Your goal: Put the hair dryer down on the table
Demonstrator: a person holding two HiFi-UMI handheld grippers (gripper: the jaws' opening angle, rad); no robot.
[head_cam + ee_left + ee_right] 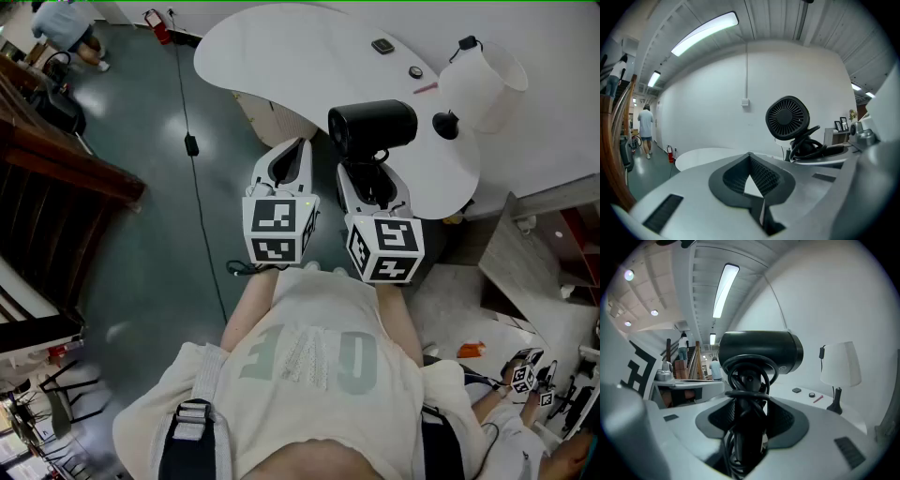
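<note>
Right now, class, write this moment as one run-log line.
right gripper: shut on hair dryer handle | left gripper: shut, empty | hair dryer: not yet on table

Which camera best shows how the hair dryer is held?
Right gripper view: the right gripper clamps the hair dryer by its cord-wrapped handle. Head view shows its barrel; left gripper view, its rear grille.

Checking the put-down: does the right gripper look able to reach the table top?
Probably yes: the right gripper, shut on the hair dryer, hangs at the table's near edge; bare top lies ahead, the lamp off to one side.
</note>
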